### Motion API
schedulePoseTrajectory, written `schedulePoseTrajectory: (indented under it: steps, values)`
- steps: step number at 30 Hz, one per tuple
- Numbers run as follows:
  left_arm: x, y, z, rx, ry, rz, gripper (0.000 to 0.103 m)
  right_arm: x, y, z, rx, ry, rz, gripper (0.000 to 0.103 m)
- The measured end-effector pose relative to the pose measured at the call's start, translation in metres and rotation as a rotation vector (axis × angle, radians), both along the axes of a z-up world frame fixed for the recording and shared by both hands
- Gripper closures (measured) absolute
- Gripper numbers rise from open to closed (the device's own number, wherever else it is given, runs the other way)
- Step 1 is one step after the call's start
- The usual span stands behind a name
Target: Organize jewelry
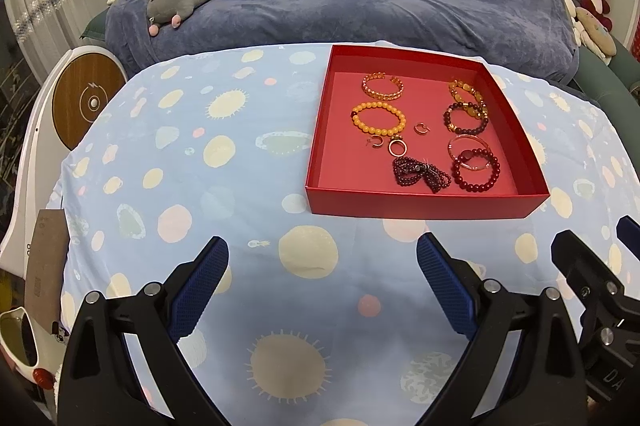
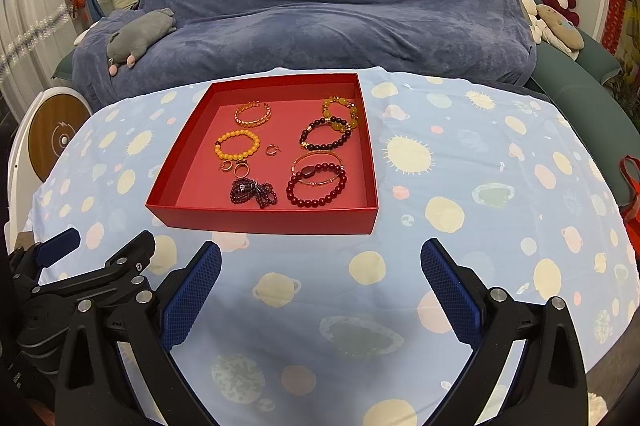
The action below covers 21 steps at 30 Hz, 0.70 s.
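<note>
The left hand-held gripper (image 1: 322, 258) and right hand-held gripper (image 2: 320, 260) both hover spread wide and hold nothing, near the front edge of the surface (image 1: 200, 154). Beyond them sits the red tray (image 1: 424, 202), with beaded bracelets (image 1: 378, 118), bangles and rings (image 1: 398, 146) lying loose inside it.

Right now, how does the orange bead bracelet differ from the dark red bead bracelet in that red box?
The orange bead bracelet lies at the left of the red cardboard box; the dark red bead bracelet lies near its front right. The orange one lies alone on the floor, while the dark red one overlaps a thin gold bangle. Both are round beaded loops lying flat.
</note>
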<state>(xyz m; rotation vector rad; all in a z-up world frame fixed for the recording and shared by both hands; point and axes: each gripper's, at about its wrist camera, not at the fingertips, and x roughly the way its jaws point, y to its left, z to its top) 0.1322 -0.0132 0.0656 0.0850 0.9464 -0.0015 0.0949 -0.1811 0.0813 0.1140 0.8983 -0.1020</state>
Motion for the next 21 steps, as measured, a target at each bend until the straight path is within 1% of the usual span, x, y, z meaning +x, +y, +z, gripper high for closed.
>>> schedulePoseTrajectory:
  steps: [13, 18, 21]
  values:
    - [0.0015, -0.0011, 0.0008, 0.000, -0.006, -0.006, 0.012, 0.0000, 0.0000, 0.0000, 0.000, -0.001, 0.000, 0.007]
    - [0.0013, -0.0040, 0.0036, 0.014, -0.029, -0.016, 0.012, 0.0001, 0.0000, 0.0000, 0.001, 0.000, -0.001, 0.007]
    - [0.0026, -0.0043, 0.0027, 0.009, -0.019, -0.019, 0.012, 0.0002, -0.0003, 0.0003, 0.000, 0.000, -0.002, 0.007]
